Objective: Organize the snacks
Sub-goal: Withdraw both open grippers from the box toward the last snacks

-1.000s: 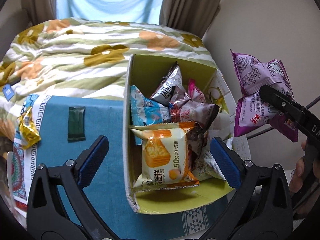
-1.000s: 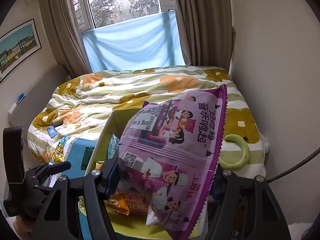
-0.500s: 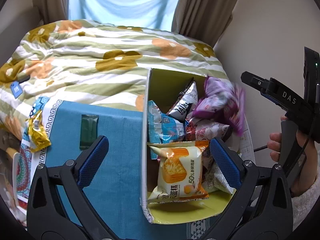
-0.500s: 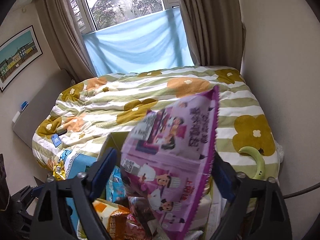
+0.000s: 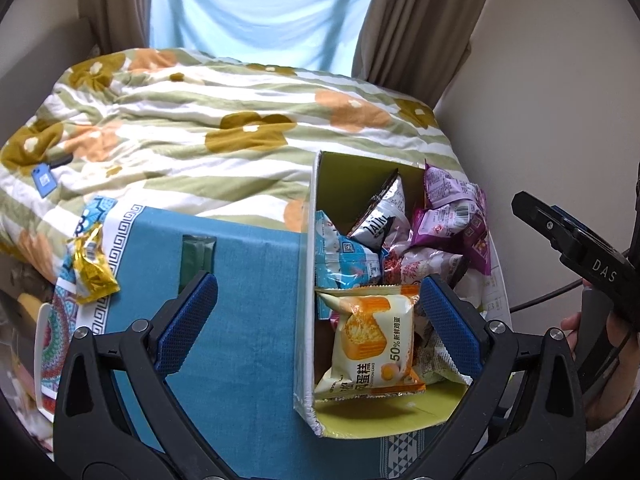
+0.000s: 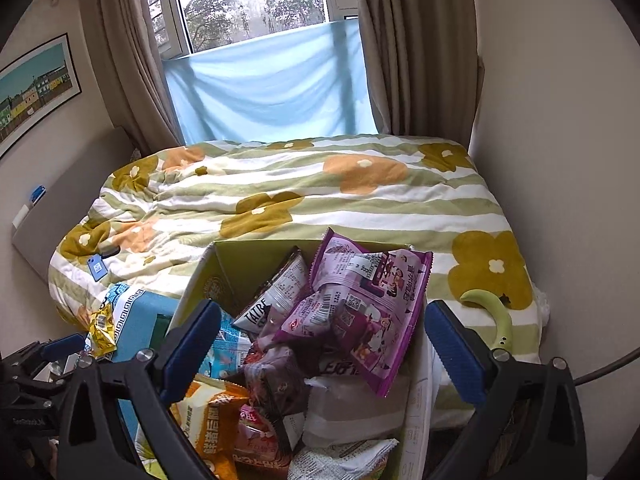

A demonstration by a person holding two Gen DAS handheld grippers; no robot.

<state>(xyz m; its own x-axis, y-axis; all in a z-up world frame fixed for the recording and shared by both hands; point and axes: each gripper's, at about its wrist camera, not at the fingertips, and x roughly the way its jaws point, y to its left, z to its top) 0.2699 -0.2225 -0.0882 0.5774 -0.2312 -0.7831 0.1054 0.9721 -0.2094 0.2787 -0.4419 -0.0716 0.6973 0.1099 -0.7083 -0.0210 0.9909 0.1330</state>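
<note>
At the left edge of the left wrist view, a gold foil packet (image 5: 93, 265) is lying on the patterned border of a blue cloth (image 5: 248, 320), and a dark green sachet (image 5: 197, 261) is resting flat on the cloth just right of it. The left gripper (image 5: 318, 318) is hovering with its blue-padded fingers (image 5: 188, 320) spread wide, holding nothing. Right of centre, a cardboard box (image 5: 306, 280) (yellow-green inside) is sitting on the cloth against the flowered quilt (image 5: 224, 120), crowded with snack bags: an orange-and-white cake packet (image 5: 374, 340) lying in front, a pale blue one behind it. The purple snack bag (image 6: 360, 308) is lying crumpled on top of the pile, toward the box's far right side. In the right wrist view the right gripper (image 6: 320, 344) is poised above the box, fingers wide apart and empty. A green curved object (image 6: 494, 314) is lying on the quilt at right.
</note>
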